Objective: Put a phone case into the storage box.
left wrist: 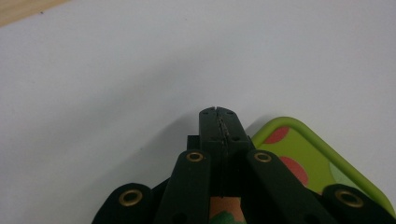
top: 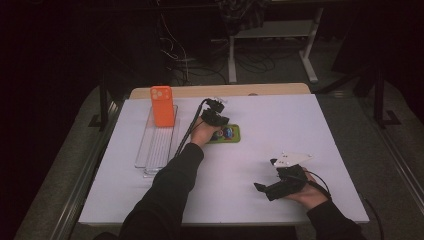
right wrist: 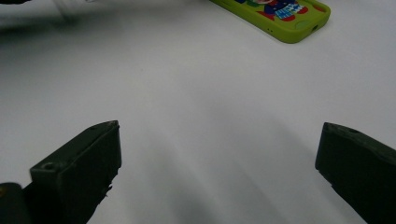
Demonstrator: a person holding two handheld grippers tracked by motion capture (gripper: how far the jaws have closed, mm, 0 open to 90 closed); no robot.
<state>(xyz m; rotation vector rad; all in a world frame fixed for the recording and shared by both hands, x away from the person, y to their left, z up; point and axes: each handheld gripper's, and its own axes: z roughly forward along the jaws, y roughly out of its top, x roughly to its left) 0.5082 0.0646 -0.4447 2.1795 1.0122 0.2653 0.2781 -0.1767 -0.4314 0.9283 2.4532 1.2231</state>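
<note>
Clear plastic tray [top: 156, 150] over on the left of the white tabletop [top: 260, 120], long and ribbed, with one orange phone case [top: 162, 106] standing upright at its far end. Rest of the tray looks bare.

Green phone case [top: 227, 133] lying flat near the middle of the tabletop, cartoon print facing up, just right of the tray and well away from every edge. Also there in the left gripper view [left wrist: 322, 158] and at the far top of the right gripper view [right wrist: 280, 16].

Left gripper [top: 216, 116] right over the green case, jaws fully shut against each other in the left gripper view [left wrist: 218, 122], nothing pinched between them. Tips sitting just past the rounded corner of the case, above bare white tabletop; can't tell if touching the case underneath.

Right gripper [top: 267, 180] parked near the front right of the tabletop, well apart from the case, jaws spread wide [right wrist: 219, 154] with nothing but blank surface between them.

Plenty of open room: whole right half bare, wide strip along the near edge too. Strip of wood [top: 220, 91] peeking out beyond the far edge of the white sheet.

Count: two phone cases (one orange, one green), one tray, two grippers.
</note>
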